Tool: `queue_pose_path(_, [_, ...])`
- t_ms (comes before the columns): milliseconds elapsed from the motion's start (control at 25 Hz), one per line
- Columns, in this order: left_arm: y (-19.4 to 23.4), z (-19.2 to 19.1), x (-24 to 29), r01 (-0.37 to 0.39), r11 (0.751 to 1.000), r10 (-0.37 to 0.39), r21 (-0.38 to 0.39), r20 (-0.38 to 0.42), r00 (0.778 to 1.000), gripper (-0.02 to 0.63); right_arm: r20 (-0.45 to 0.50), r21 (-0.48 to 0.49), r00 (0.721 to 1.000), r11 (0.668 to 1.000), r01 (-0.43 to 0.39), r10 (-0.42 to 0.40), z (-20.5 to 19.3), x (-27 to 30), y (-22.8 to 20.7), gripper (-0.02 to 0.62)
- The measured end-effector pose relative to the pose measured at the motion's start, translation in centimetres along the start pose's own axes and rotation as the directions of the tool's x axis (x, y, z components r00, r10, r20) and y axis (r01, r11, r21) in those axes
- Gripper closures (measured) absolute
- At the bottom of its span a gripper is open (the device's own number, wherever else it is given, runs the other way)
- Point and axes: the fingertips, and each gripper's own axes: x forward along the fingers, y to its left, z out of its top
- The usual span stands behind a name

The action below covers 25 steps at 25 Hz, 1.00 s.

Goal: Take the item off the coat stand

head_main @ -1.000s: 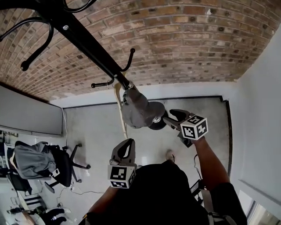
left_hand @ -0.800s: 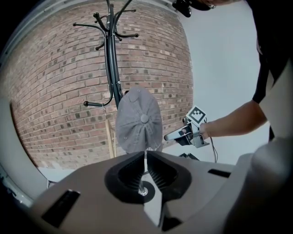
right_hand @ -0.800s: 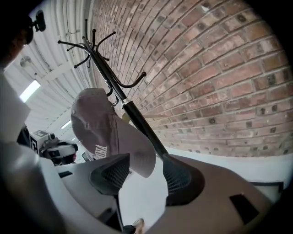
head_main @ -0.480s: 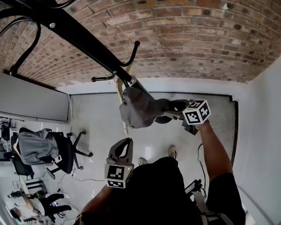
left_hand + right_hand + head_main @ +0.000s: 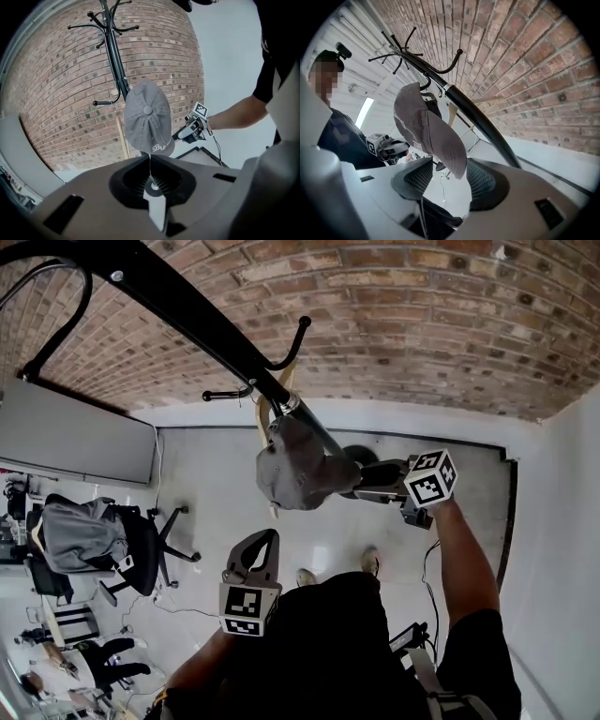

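Brick wall [image 5: 422, 324], stand [image 5: 187, 310] — cap [image 5: 295, 470] between right gripper [image 5: 449, 183] fingers [image 5: 487, 180], spread wide; left gripper [image 5: 265, 540] closed.

coat stand [image 5: 187, 315] cut off, cap [image 5: 147, 117] lettering partial

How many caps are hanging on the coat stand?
1. A grey cap hangs low on the coat stand, brim between the open right tongs. Other visible hooks are bare.

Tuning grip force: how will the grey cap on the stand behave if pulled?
The cap looks creased and slack: likely soft and light. Its brim holds a smooth curve: probably stiffer. Hanging from the stand, it may swing.
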Motion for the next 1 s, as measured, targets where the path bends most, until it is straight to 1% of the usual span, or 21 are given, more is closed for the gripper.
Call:
queue_pose_path(160, [-0.5, -0.1, 0.0, 0.013, 1.0, -0.013, 0.006, -0.006, 1.0, 0.572, 0.026, 0.013, 0.999, 0.999, -0.047, 0.046, -0.5, -0.2, 0.7, 0.387])
queue_pose_path(280, [-0.6, -0.3, 0.0, 0.015, 1.0, -0.015, 0.008, -0.008, 1.0, 0.572, 0.044, 0.017, 0.991, 0.992, -0.124, 0.123, -0.8, -0.4, 2.0, 0.388])
queue_pose_path(360, [-0.6, -0.5, -0.2, 0.012, 1.0, -0.012, 0.003, -0.01, 1.0, 0.572, 0.045, 0.018, 0.987, 0.988, -0.156, 0.155, -1.2, -0.3, 2.7, 0.388])
queue_pose_path(480, [-0.7, -0.7, -0.5, 0.008, 1.0, -0.008, -0.001, -0.011, 1.0, 0.572, 0.045, 0.002, 0.988, 0.989, -0.145, 0.145, -1.4, -0.1, 2.7, 0.388])
queue_pose_path(600, [-0.9, -1.0, -0.8, 0.007, 1.0, -0.007, 0.001, -0.01, 1.0, 0.572, 0.022, -0.047, 0.993, 0.993, -0.113, 0.114, -1.5, 0.4, 2.7, 0.39])
queue_pose_path(640, [-0.9, -1.2, -0.9, 0.006, 1.0, -0.006, 0.0, -0.01, 1.0, 0.572, 0.008, -0.069, 0.995, 0.992, -0.104, 0.104, -1.5, 0.5, 2.8, 0.401])
queue_pose_path(720, [-0.9, -1.4, -1.2, 0.002, 1.0, -0.002, -0.001, -0.011, 1.0, 0.572, -0.01, -0.112, 0.996, 0.99, -0.088, 0.087, -1.2, 0.8, 3.1, 0.47])
queue_pose_path(760, [-0.8, -1.4, -1.3, 0.0, 1.0, 0.0, -0.001, -0.01, 1.0, 0.572, -0.013, -0.13, 0.996, 0.988, -0.084, 0.083, -0.9, 0.8, 3.3, 0.49])
queue_pose_path(800, [-0.8, -1.5, -1.5, -0.001, 1.0, 0.001, 0.0, -0.011, 1.0, 0.572, -0.014, -0.145, 0.997, 0.986, -0.083, 0.082, -0.7, 0.9, 3.6, 0.5])
queue_pose_path(880, [-0.8, -1.7, -1.9, -0.005, 1.0, 0.005, -0.002, -0.009, 1.0, 0.572, -0.031, -0.172, 0.996, 0.981, -0.084, 0.08, -0.4, 1.1, 4.1, 0.5])
queue_pose_path(1000, [-0.7, -2.1, -2.3, -0.011, 1.0, 0.011, -0.009, -0.003, 1.0, 0.572, -0.091, -0.201, 0.993, 0.975, -0.098, 0.081, -0.8, 1.7, 4.9, 0.5])
